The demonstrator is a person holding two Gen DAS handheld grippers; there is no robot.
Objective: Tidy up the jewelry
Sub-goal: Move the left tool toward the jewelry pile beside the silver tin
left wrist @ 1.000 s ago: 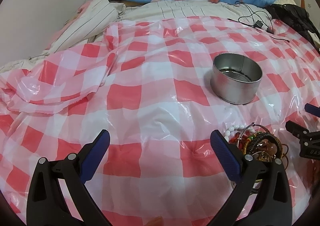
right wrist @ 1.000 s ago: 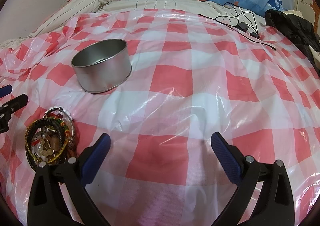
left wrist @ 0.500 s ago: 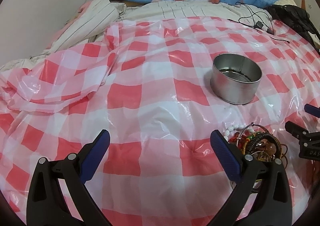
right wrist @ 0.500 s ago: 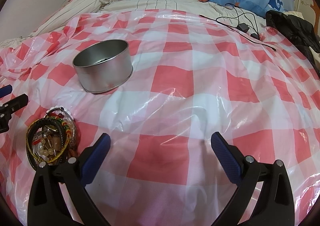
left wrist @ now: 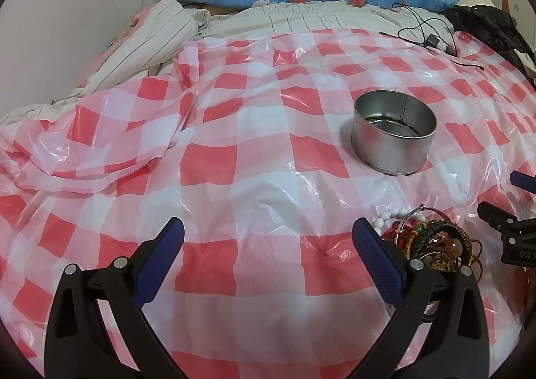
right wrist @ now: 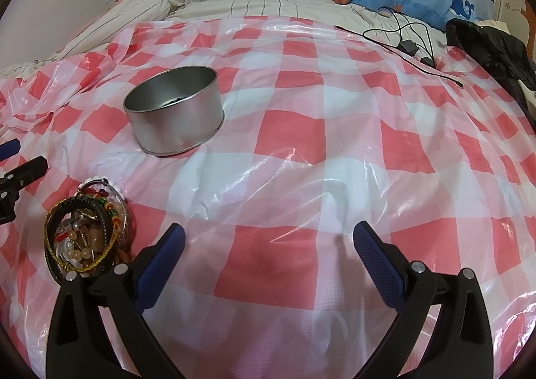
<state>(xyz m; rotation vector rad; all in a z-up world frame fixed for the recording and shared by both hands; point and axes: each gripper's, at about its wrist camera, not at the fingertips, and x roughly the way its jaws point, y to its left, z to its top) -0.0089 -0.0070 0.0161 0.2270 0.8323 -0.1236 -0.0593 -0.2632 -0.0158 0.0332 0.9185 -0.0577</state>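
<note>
A tangled heap of bracelets (right wrist: 88, 228) and bead strands lies on the red-and-white checked plastic sheet (right wrist: 301, 131) spread over a bed, between the two hand-held grippers and a little in front of an open metal tin (right wrist: 174, 111) that seems the likely place for it. The pieces look light and loose: stiff wire hoops, a braided gold band (right wrist: 50, 245), a string of white beads (left wrist: 388, 216), all interlinked, so lifting one may drag others along, and the glossy sheet beneath is likely to slide or pucker. An outer hoop or the thick dark beaded bangle (left wrist: 432, 231) offers the surest pinch. The left gripper (left wrist: 268, 238) hovers low over the sheet with its blue-padded fingers spread wide, the pile just off its right finger; the right gripper (right wrist: 268, 241) hangs likewise, fingers apart and holding nothing, the pile beside its left finger.
</note>
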